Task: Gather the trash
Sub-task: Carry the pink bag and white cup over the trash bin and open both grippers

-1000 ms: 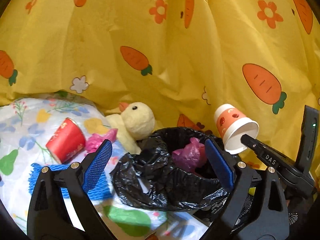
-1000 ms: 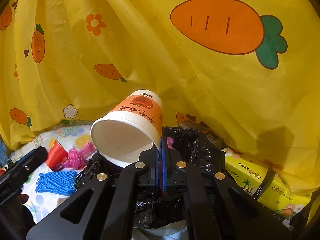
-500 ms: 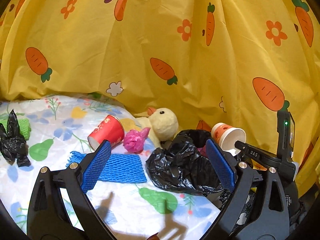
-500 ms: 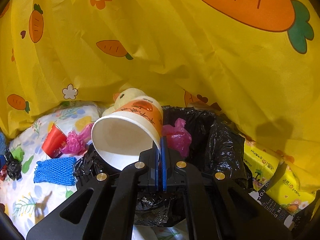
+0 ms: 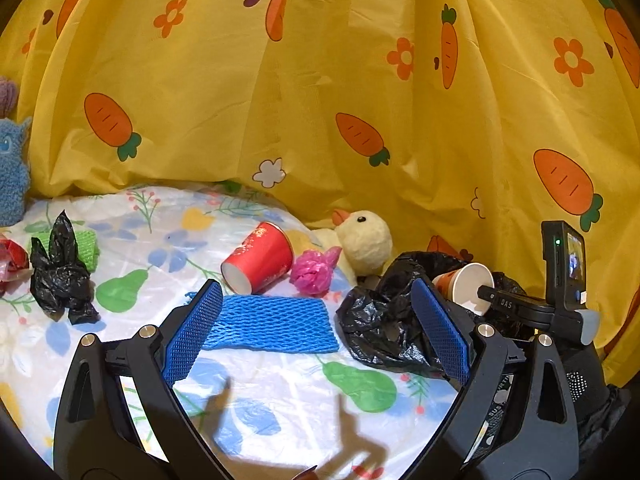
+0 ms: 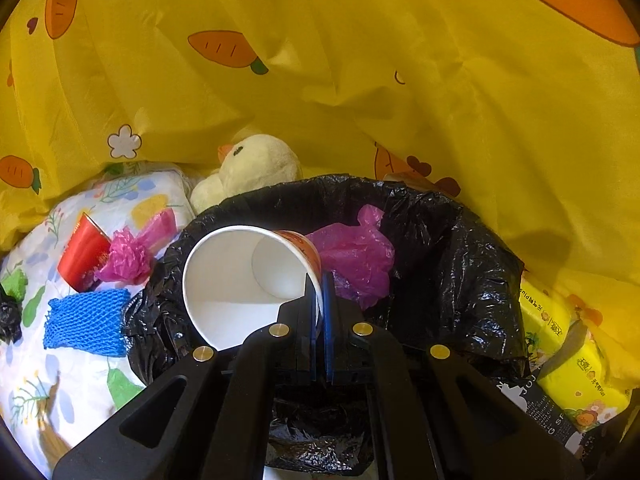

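My right gripper is shut on the rim of an orange-and-white paper cup, which hangs over the open black trash bag. A crumpled pink bag lies inside that black bag. In the left wrist view the same cup and the right gripper show at the bag on the right. My left gripper stands open above the flowered sheet, over a blue foam net. Beyond it lie a red paper cup and a pink plastic wad.
A yellow plush duck sits against the carrot-print curtain. A crumpled black bag, a green net and a blue plush are at the left. Yellow tissue packs lie right of the trash bag.
The right gripper has lowered the paper cup down over the mouth of the black bag. The left gripper has pulled back and swung left, so more of the sheet and its litter shows.
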Demonstrator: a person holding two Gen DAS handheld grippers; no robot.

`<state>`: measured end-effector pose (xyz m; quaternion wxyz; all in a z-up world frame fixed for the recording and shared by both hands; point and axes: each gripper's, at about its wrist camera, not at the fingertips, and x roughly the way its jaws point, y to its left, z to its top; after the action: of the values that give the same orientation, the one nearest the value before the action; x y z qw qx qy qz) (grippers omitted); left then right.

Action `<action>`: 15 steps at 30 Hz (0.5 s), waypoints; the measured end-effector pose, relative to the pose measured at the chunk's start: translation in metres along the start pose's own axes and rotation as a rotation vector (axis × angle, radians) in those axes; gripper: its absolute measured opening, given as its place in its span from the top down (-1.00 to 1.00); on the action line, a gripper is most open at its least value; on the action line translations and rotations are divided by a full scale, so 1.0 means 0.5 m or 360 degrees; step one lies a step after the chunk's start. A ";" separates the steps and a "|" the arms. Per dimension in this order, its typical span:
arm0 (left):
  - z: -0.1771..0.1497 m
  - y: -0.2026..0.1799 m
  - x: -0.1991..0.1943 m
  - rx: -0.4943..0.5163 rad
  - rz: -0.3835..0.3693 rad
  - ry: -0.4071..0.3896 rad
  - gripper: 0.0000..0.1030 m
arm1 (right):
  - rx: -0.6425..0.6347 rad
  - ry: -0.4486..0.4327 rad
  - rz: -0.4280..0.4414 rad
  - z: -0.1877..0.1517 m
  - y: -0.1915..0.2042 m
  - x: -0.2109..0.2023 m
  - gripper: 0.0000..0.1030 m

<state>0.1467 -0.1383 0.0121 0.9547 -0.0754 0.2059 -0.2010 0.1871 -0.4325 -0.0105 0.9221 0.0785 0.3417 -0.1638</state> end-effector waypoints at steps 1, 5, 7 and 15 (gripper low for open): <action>-0.001 0.003 -0.002 0.0001 0.0010 -0.0003 -0.82 | -0.0010 0.0018 -0.0013 0.000 0.003 0.007 0.93; -0.003 0.018 -0.005 0.0008 0.0058 0.0000 -0.82 | -0.0043 0.0085 -0.0059 0.000 0.010 0.035 0.93; -0.004 0.026 -0.006 0.0007 0.0084 0.0000 -0.82 | -0.0059 0.0113 -0.0076 -0.001 0.015 0.044 0.93; -0.005 0.054 -0.016 -0.0003 0.0183 0.0007 -0.82 | -0.0024 0.0076 -0.0054 -0.008 0.012 0.035 0.15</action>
<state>0.1484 -0.1108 0.0065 0.9642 -0.0640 0.2122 -0.1458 0.1993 -0.4300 -0.0246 0.9113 0.0696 0.3661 -0.1749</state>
